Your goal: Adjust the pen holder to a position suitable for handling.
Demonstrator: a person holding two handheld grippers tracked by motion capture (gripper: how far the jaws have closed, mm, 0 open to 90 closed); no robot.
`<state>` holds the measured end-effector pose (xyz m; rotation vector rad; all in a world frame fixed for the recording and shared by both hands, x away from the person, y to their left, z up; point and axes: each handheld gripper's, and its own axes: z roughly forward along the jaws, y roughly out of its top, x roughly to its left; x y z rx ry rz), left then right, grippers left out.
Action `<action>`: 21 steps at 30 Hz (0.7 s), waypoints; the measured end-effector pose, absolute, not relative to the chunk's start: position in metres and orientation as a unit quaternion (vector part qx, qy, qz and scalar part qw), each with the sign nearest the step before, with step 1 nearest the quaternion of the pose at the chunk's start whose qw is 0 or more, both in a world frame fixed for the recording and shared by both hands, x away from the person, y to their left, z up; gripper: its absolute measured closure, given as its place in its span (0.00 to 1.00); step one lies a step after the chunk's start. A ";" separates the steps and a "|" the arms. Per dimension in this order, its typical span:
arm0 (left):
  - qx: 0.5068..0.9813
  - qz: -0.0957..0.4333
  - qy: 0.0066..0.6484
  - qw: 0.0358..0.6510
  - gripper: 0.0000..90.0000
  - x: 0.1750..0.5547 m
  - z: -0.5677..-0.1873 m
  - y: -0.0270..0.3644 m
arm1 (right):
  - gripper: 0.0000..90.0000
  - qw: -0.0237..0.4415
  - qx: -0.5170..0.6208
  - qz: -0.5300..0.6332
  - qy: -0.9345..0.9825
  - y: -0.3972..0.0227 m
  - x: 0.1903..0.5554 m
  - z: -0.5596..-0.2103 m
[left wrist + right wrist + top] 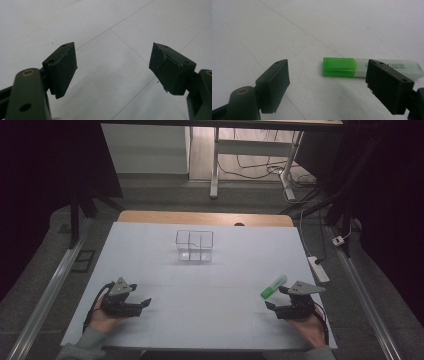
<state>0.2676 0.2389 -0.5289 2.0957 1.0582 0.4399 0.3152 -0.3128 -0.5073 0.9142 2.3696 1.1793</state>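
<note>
A green highlighter (273,286) lies flat on the white table cover at the right, its green cap end nearest the front. In the right gripper view the highlighter (352,67) lies crosswise just beyond the jaws, partly behind the right one. My right gripper (276,298) is open, resting low just below the highlighter; my right gripper (328,82) holds nothing. My left gripper (141,302) rests at the front left, open and empty; in its own view my left gripper (112,68) looks onto bare white sheet. A clear divided box (194,245) stands at the table's middle back.
White sheets (210,310) cover the table, with a wooden edge (200,217) at the back. A power strip (318,268) and cables lie on the floor at the right. Metal rails (45,300) run along both sides.
</note>
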 end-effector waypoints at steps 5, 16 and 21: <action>0.815 0.172 0.412 0.369 0.24 0.268 -0.528 0.239 | 0.21 0.171 0.323 0.415 0.833 -0.313 0.315 -0.507; 0.815 0.172 0.413 0.367 0.24 0.271 -0.527 0.238 | 0.22 0.171 0.326 0.412 0.833 -0.312 0.314 -0.510; 0.813 0.175 0.416 0.367 0.25 0.274 -0.524 0.237 | 0.23 0.168 0.326 0.417 0.831 -0.312 0.315 -0.510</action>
